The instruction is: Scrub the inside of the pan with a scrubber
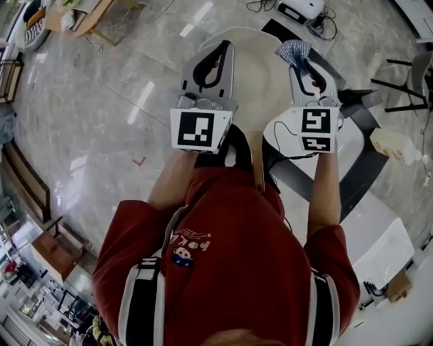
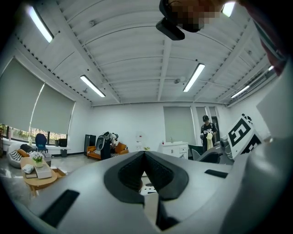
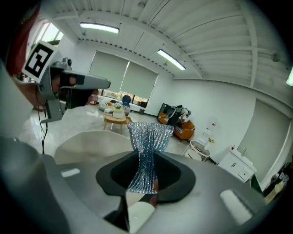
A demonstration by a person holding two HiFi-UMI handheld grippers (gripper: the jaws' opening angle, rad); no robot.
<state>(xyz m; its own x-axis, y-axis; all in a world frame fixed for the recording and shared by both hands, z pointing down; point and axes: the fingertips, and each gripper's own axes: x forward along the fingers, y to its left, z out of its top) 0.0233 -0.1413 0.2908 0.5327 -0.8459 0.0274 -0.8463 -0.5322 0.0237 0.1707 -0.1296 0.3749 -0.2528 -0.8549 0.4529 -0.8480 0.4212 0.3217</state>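
My right gripper (image 1: 302, 66) is shut on a silvery mesh scrubber (image 1: 295, 50), which fans out above the jaws. In the right gripper view the scrubber (image 3: 146, 151) stands pinched between the dark pads of the right gripper (image 3: 145, 160). My left gripper (image 1: 225, 47) is shut with nothing in it; its tips meet in the left gripper view (image 2: 144, 153). Both grippers are raised over a round cream table (image 1: 254, 74). A dark object with a tan wooden handle (image 1: 256, 161) shows below the marker cubes, mostly hidden; I cannot tell if it is the pan.
A white counter (image 1: 369, 230) and a tan bag (image 1: 395, 145) lie to the right, with a black chair (image 1: 406, 84) beyond. Wooden furniture (image 1: 95, 17) stands far left. A person (image 2: 208, 133) stands at the room's back. Marble floor surrounds the table.
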